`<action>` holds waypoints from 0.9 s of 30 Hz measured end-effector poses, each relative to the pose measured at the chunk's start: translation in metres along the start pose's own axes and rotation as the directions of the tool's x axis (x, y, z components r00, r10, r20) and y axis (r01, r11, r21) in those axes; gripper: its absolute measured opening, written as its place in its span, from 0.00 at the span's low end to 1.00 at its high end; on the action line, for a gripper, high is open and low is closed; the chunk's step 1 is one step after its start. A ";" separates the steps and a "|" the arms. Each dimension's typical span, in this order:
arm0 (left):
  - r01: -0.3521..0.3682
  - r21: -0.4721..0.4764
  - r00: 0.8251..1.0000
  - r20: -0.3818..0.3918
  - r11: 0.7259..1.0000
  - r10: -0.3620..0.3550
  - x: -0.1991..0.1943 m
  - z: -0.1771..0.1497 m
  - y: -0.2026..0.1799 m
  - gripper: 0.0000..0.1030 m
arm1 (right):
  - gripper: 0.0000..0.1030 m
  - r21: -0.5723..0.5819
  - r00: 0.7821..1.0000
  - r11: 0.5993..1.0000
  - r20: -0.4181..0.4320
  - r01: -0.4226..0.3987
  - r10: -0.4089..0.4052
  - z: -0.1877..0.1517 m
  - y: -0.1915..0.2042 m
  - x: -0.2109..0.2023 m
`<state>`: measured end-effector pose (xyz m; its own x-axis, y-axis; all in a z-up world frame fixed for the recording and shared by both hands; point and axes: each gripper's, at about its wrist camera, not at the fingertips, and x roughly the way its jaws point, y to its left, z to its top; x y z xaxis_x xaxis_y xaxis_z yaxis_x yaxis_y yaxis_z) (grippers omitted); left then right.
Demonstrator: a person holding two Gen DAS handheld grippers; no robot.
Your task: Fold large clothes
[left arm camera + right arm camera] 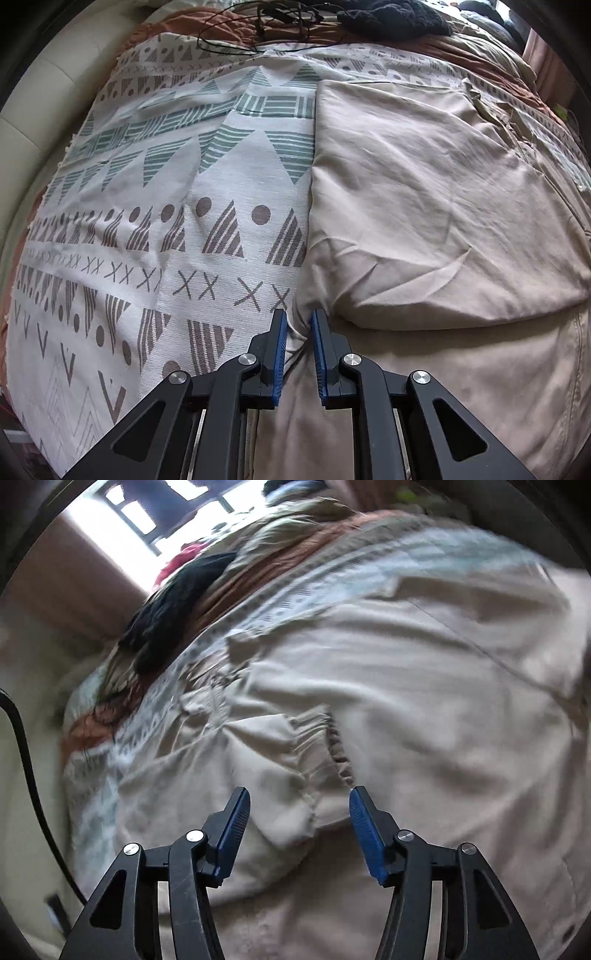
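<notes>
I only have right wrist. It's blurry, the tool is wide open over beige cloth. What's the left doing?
Observer: The left tool is pinching a fold of the beige garment at its near corner.
Operator: What's under the garment on that side?
Observer: A patterned blanket with triangles, dots and crosses, spread flat.
Operator: Anything else lying at the far end?
Observer: A thin black cable looped beside a dark knitted item.

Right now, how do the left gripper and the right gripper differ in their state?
The left gripper is nearly closed, pinching an edge of the beige garment; the right gripper stands open, gripping nothing, above that garment's gathered waistband. Both have blue pads on black fingers.
</notes>
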<state>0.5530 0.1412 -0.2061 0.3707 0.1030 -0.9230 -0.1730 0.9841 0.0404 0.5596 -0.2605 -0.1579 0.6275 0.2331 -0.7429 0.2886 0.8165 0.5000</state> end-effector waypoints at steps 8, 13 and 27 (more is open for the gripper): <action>-0.017 -0.031 1.000 0.006 0.999 0.017 -0.001 0.001 0.004 0.15 | 0.55 0.236 0.982 0.963 -0.104 -0.127 0.155 -0.014 -0.048 0.019; -0.051 -0.036 0.999 0.004 0.998 0.052 0.004 0.003 0.009 0.15 | 0.43 0.170 0.978 0.975 -0.132 -0.141 0.164 -0.014 -0.043 0.041; 0.018 -0.162 0.999 0.034 0.987 -0.013 -0.019 0.006 0.032 0.20 | 0.17 0.172 0.980 0.976 -0.120 -0.135 0.156 -0.012 -0.041 0.053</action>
<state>0.5463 0.1712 -0.1853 0.4035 0.0950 -0.9100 -0.3121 0.9492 -0.0393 0.5721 -0.2752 -0.2237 0.5735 0.4197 -0.7036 0.3217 0.6744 0.6645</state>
